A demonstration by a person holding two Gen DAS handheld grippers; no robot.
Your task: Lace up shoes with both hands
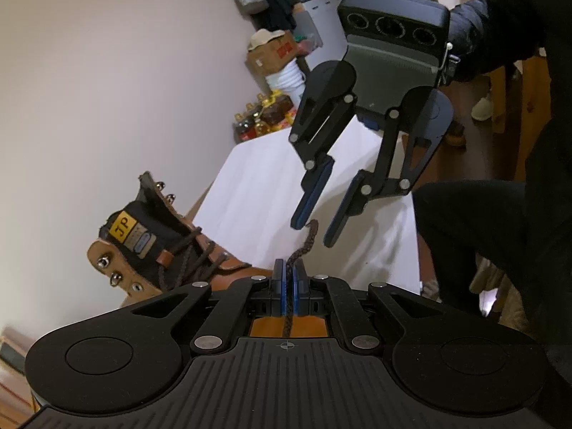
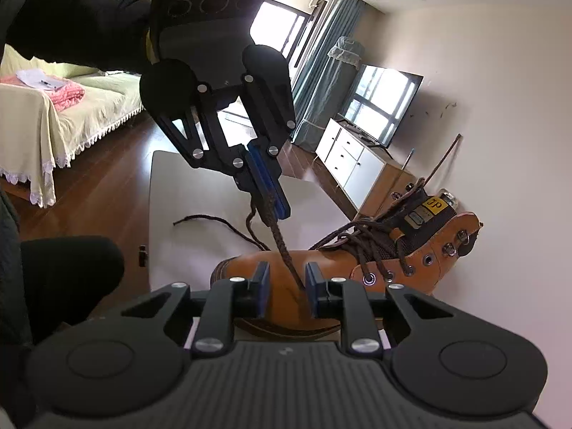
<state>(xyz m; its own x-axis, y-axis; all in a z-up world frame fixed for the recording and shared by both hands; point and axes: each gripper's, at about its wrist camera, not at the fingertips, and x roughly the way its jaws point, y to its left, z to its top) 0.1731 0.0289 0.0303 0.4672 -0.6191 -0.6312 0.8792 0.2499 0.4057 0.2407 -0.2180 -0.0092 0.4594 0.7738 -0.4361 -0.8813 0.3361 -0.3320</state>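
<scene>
Looking around: a room with a plain wall, a wood floor, and a bench in the middle.
Bench (image 2: 168, 214): white on top and long. The boot sits on it.
Sofa (image 2: 89, 114): far off by the wall, under a pale cover with a lacy edge.
TV (image 2: 388, 103): on a white cabinet near the window.
Person: a dark sleeve (image 1: 475, 46) reaches to the right gripper. Dark clothes fill one side of each view.
Boot (image 2: 357, 264): brown leather with a dark tongue. It has a yellow tag, metal hooks, and metal rings. It lies tipped on the bench, its toe toward the grippers.
Left gripper (image 2: 270, 196): its jaws are squeezed tight together on the lace. The blue pads pinch the lace, and nothing else is in them.
Right gripper (image 1: 314, 227): its jaws are a little way apart. In its own view, the lace runs down between the two blue pads, close by one pad. The pads do not squeeze it. In the left view, the loose tip of the lace points up into the gap.
Lace (image 2: 282, 246): dark brown and braided. It runs criss-cross through the rings of the boot. One part goes up from the toe to the left gripper. Another end (image 2: 200, 218) lies loose on the bench. A third bit sticks up past the top of the boot.
Box (image 1: 273, 53): brown cardboard, far back, with small bottles (image 1: 261, 118) below it.
</scene>
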